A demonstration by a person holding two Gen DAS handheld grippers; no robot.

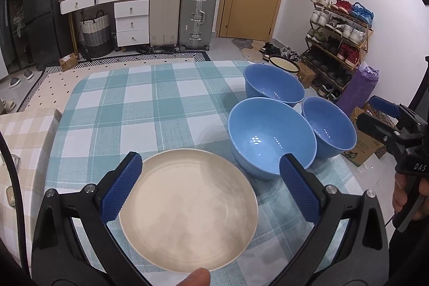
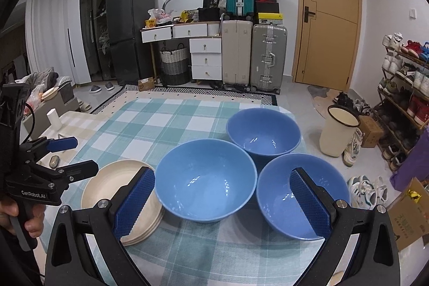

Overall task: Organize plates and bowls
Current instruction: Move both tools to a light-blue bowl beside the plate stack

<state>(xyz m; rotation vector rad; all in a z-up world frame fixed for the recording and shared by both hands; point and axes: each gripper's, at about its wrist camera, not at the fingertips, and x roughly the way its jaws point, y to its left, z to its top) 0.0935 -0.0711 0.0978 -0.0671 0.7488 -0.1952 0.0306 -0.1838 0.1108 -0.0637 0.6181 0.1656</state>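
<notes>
Left wrist view: left hand-held gripper (image 1: 210, 168) stood with its jaws wide apart and empty, poised over the stack of cream plates (image 1: 187, 208) without touching it. A fingertip showed at the bottom edge of that view.

Right wrist view: right hand-held gripper (image 2: 222, 199) likewise stood with jaws spread and nothing between them, facing the bowls from the near side.

Item 1, plates: cream, several, already piled one on another at the near left of the bench (image 2: 134, 122), on the checked cloth. The exact count could not be read from the rims. Judged done, or nearly so.

Item 2, near-left bowl (image 2: 205, 185): blue, upright, empty, just beside the plate stack; whether it touched the stack could not be told.

Item 3, near-right bowl (image 2: 303, 197): blue, upright, empty, close against item 2.

Item 4, far bowl (image 2: 262, 132): blue, upright, empty, behind and between the other two.

Status of bowls: all three sat singly in a tight cluster, none nested. Judged the remaining work, presumably stacking them one inside another.

Off the bench: a cream bucket (image 2: 339, 134) on the floor to the right, and a shoe rack (image 2: 402, 87) beyond it.
</notes>
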